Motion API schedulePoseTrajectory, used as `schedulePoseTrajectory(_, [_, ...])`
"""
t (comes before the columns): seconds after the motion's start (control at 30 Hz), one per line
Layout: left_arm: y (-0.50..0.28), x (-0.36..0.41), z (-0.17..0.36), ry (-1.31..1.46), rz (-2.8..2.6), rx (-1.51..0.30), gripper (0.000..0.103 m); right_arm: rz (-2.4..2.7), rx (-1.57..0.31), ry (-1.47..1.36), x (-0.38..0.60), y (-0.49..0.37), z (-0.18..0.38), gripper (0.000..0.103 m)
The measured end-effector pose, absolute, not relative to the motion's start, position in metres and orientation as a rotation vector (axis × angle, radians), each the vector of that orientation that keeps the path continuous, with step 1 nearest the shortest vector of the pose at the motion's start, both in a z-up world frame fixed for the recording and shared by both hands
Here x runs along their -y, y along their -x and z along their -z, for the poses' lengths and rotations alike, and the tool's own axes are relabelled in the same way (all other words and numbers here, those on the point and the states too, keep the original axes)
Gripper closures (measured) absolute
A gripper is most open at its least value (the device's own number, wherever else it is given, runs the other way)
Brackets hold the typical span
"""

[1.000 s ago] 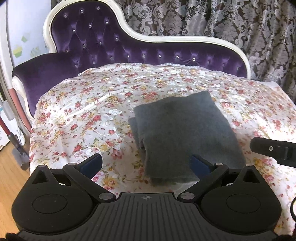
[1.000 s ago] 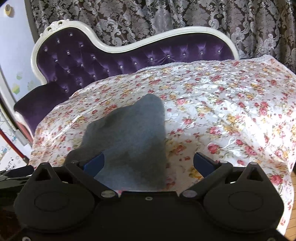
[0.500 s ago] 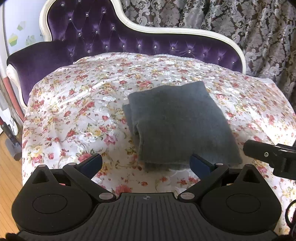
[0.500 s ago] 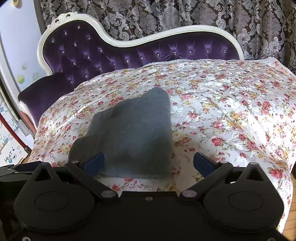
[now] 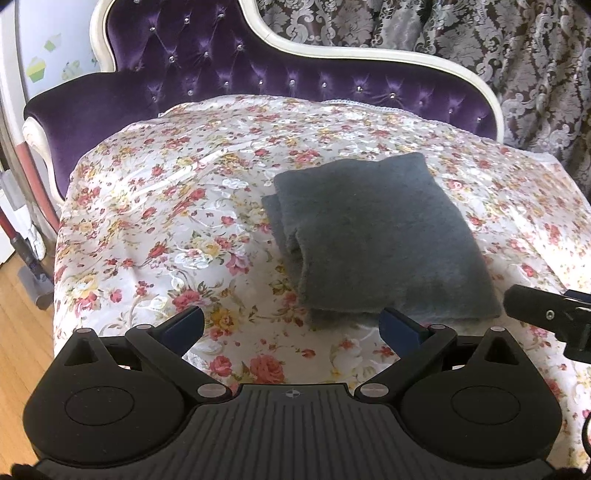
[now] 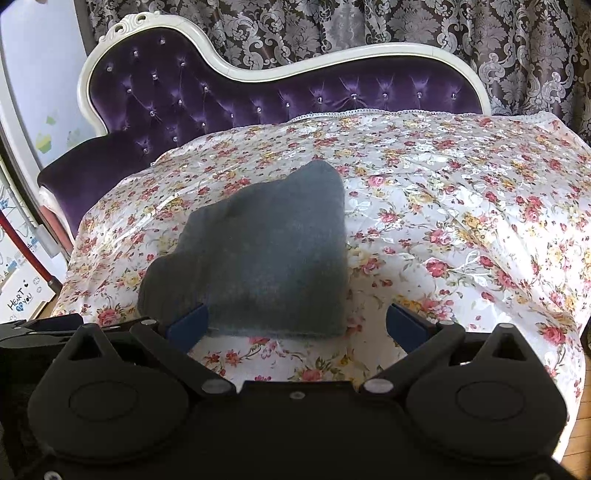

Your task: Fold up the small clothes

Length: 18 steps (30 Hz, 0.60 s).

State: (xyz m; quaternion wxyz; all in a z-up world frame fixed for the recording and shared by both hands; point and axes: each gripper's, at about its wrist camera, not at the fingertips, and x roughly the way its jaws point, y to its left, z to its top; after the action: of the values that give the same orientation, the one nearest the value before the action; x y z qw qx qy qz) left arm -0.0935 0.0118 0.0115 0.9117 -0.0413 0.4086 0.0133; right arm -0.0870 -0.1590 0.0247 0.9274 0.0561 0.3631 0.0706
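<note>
A grey folded garment (image 5: 376,236) lies flat on the floral sheet (image 5: 177,206), stacked in several layers with the folded edges on its left side. In the right wrist view the same grey garment (image 6: 266,254) sits left of centre. My left gripper (image 5: 291,326) hovers open just short of the garment's near edge, nothing between its blue pads. My right gripper (image 6: 295,323) is open too, its left pad close to the garment's near edge. The tip of the right gripper (image 5: 546,314) shows at the right in the left wrist view.
The floral sheet (image 6: 461,206) covers a purple tufted chaise (image 5: 229,74) with a white frame. Patterned curtains (image 6: 332,29) hang behind. Wooden floor (image 5: 22,339) and a vacuum stick (image 5: 26,251) are at the left, past the sheet's edge.
Both grippers have drawn back from the folded garment, staying open. The garment rests unmoved on the sheet.
</note>
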Motion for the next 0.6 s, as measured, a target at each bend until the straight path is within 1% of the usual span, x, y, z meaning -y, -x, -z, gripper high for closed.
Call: schedulePoseTrajectory(0.6, [0.0938,-0.0146,-0.0103,0.080,-0.034,-0.844,0.001,-0.146,-0.773,-0.134,0.1593,0.0857,-0.0175,0.001])
